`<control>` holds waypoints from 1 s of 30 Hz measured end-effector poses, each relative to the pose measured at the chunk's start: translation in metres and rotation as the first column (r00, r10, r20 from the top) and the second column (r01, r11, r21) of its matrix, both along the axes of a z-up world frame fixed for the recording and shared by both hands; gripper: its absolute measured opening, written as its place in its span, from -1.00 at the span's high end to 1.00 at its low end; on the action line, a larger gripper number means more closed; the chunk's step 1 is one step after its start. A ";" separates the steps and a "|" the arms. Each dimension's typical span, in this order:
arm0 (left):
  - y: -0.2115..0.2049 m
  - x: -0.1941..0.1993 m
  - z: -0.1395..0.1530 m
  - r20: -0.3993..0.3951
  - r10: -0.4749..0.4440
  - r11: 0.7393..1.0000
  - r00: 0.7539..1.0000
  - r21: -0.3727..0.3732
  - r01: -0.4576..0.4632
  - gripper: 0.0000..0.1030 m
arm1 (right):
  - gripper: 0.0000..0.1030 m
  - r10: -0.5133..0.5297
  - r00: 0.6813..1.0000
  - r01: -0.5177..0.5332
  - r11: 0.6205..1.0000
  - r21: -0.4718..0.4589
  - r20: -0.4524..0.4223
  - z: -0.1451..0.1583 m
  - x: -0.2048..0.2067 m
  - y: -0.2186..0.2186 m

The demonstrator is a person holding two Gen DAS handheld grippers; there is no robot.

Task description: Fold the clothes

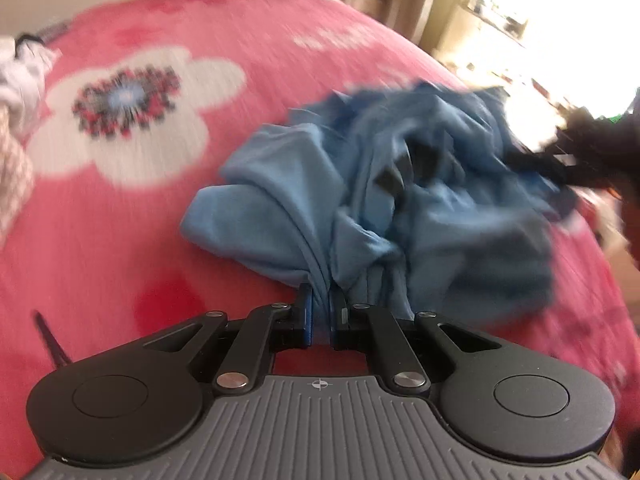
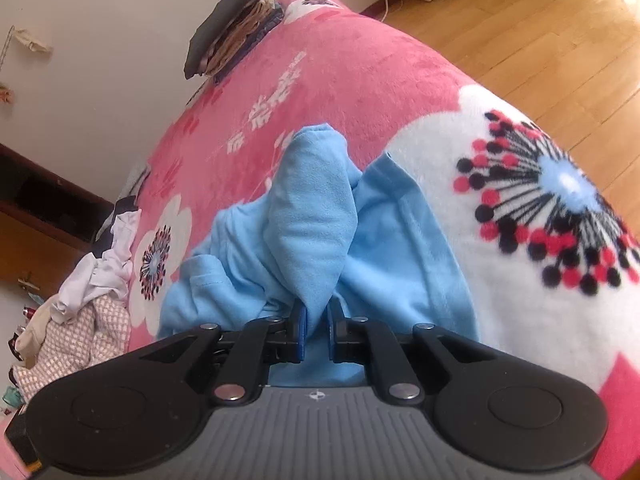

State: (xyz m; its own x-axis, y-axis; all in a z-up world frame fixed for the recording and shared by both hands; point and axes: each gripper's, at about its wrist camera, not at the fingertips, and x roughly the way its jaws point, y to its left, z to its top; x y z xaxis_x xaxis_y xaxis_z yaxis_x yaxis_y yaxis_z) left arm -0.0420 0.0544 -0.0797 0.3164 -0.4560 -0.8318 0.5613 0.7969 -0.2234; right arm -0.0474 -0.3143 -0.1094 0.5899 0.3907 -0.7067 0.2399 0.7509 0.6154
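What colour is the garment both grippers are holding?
Plain light blue garment, clearest in the right wrist view; the left wrist view is blurred.

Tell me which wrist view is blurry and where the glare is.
Left wrist view: motion-blurred across the blanket and blue garment, with blown-out glare upper right; its gripper stays sharp. Right wrist view: mostly sharp, evenly lit, edges bent by fisheye.

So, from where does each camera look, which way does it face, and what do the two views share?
Left wrist: sits on the left gripper, looks forward over its fingers, which pinch the crumpled blue garment on the pink blanket; the view is blurred.
Right wrist: sits on the right gripper, looks along the blanket toward a folded stack by the wall; its fingers also grip the garment.
Shared: garment, blanket, stack.
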 end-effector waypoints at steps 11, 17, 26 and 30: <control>0.047 -0.017 0.007 -0.240 -0.083 0.988 0.967 -0.148 0.048 0.25 | 0.51 0.102 0.994 -0.098 0.991 -0.090 0.043 0.012 0.003 -0.001; 0.067 -0.004 0.030 -0.120 -0.009 0.991 0.993 -0.131 -0.007 -0.05 | 0.06 0.134 0.978 -0.078 0.945 -0.319 0.159 0.058 -0.005 -0.003; 0.017 0.048 0.000 -0.011 0.109 0.978 0.994 -0.179 -0.109 -0.48 | 0.06 0.391 0.887 -0.279 0.878 -0.390 0.246 0.077 0.025 0.066; 0.010 0.042 -0.010 0.013 0.098 0.990 0.995 -0.104 -0.096 0.45 | 0.06 0.415 0.875 -0.306 0.873 -0.381 0.249 0.077 0.038 0.078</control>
